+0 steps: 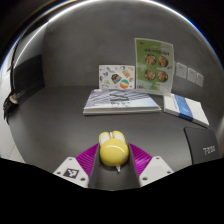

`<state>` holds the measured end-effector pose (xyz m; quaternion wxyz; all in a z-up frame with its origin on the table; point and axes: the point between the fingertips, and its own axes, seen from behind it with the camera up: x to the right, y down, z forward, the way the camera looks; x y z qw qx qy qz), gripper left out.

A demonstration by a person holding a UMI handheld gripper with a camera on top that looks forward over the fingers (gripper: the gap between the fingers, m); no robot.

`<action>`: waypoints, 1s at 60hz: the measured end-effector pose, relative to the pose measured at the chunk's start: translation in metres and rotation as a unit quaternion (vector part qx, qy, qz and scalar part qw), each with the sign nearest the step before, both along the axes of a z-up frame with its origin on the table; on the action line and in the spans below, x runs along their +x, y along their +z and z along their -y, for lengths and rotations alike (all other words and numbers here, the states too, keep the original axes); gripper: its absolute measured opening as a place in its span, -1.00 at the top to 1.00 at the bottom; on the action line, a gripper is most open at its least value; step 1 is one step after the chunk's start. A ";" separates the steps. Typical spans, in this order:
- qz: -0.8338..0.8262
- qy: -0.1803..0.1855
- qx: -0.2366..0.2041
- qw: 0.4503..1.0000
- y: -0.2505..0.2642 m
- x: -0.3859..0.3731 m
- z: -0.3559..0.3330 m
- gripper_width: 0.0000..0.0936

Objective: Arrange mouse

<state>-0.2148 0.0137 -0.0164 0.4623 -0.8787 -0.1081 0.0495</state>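
Observation:
A yellow mouse (111,150) sits between my gripper's (112,153) two fingers, over the dark grey table (60,125). The magenta pads (88,156) press on its left and right sides. A short pale stub shows at the mouse's near end. The mouse's underside is hidden, so I cannot tell whether it rests on the table or hangs just above it.
Beyond the fingers lies a stack of booklets (122,99), with a small leaflet (117,77) standing behind it and a green poster (153,60) on the wall. A blue-and-white booklet (187,108) and a dark device (205,145) are to the right. A dark object (25,75) is at the far left.

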 end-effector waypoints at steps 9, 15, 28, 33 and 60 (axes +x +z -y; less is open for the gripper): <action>-0.002 -0.003 -0.015 1.000 0.002 -0.002 0.003 0.12; -0.036 -0.014 0.023 0.999 0.060 0.002 0.007 0.12; 0.032 -0.134 0.160 0.977 0.190 0.196 0.014 0.13; 0.054 -0.154 0.128 0.978 0.153 0.273 0.019 0.12; 0.004 -0.139 0.012 0.990 0.010 0.368 0.015 -0.15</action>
